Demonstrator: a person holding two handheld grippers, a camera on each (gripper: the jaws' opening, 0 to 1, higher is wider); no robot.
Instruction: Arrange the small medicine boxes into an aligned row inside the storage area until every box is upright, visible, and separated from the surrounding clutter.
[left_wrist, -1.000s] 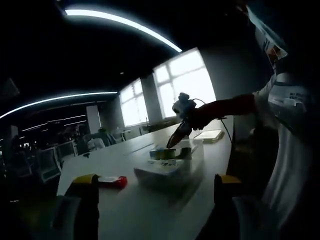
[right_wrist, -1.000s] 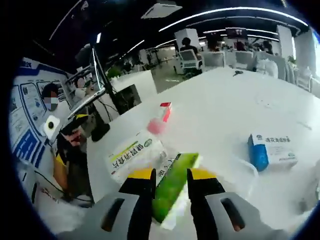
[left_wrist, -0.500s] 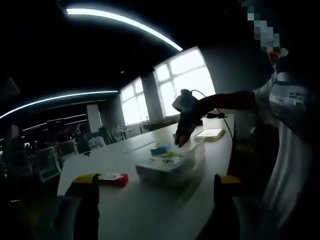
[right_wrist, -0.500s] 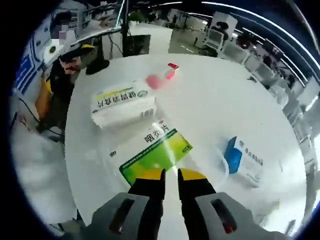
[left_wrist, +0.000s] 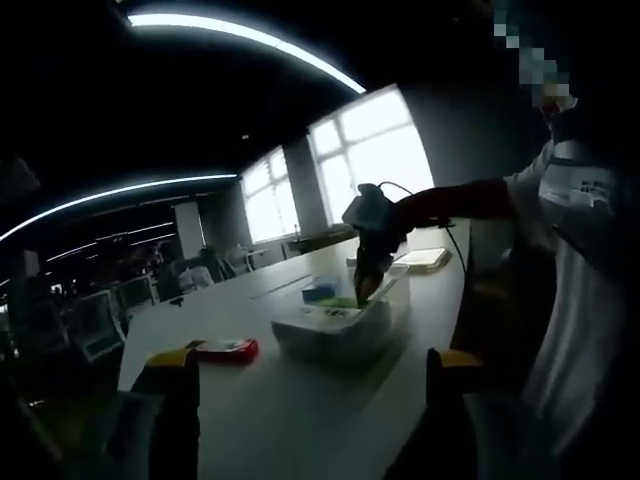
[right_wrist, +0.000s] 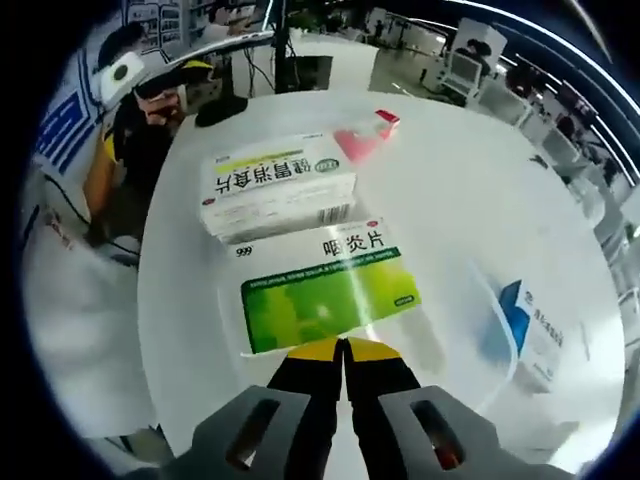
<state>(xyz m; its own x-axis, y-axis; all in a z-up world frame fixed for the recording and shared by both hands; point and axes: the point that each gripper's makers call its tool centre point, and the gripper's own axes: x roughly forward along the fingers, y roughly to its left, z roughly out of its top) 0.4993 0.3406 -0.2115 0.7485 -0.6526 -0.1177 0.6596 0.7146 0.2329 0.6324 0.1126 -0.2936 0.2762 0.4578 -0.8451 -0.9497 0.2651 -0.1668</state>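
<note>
Now my right tongs (right_wrist: 342, 345) are closed above the green box (right_wrist: 328, 296); left tongs (left_wrist: 310, 372) wide. Next, stand it up.

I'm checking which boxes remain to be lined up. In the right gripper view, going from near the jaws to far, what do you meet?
Right gripper with jaws closed → green and white box lying flat → white box with yellow-green stripe → pink and red box.

Left gripper view looks low across the table (left_wrist: 300, 400) — right gripper view hangs close above the shared clear bin (left_wrist: 345, 330).
</note>
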